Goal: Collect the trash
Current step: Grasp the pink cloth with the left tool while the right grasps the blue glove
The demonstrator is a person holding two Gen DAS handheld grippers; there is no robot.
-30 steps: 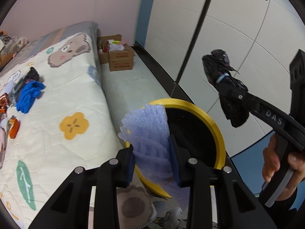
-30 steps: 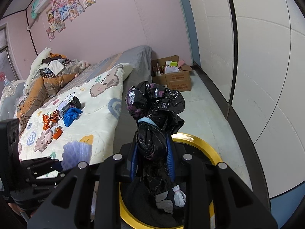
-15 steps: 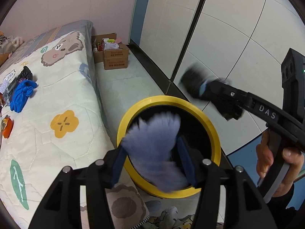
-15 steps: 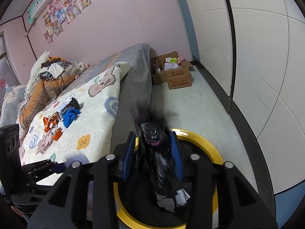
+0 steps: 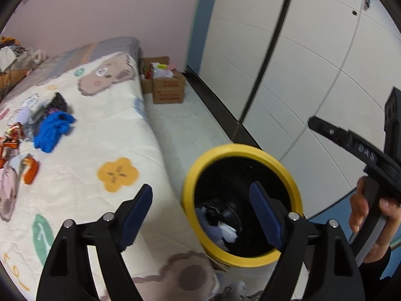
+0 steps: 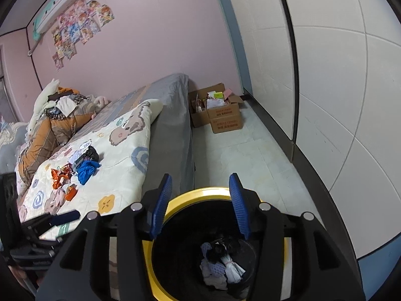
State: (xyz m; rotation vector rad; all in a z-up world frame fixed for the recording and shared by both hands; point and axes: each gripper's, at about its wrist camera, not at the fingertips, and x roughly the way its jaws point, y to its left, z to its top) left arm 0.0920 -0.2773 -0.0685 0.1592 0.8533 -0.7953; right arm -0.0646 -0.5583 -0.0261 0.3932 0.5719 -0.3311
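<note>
Both pieces of trash have dropped since a second ago: the purple foam sheet that sat between the left tool's (image 5: 200, 198) pads and the knotted black bag that the right tool (image 6: 199, 202) gripped now lie at the bottom of the yellow-rimmed bin (image 6: 200, 192). Seen from the right wrist, the foam sheet (image 6: 213, 267) sits at about 6 o'clock, with the black bag (image 6: 220, 249) just above it and a white twist of paper (image 6: 234, 268) touching both. Neither tool holds anything; the jaws of each stand apart and are opening, the left ones wider. From the left wrist the bin stands on the floor at about 5 o'clock, tight against the side of the bed (image 5: 82, 130), and the right tool reaches in from 3 o'clock with a hand (image 5: 371, 215) around its handle. More trash lies on the bed's quilt at 9 o'clock: a blue bundle (image 5: 52, 130), an orange wrapper (image 5: 30, 173) and foil wrappers (image 5: 11, 136). A cardboard box (image 5: 168, 87) stands on the floor at 12 o'clock.
</note>
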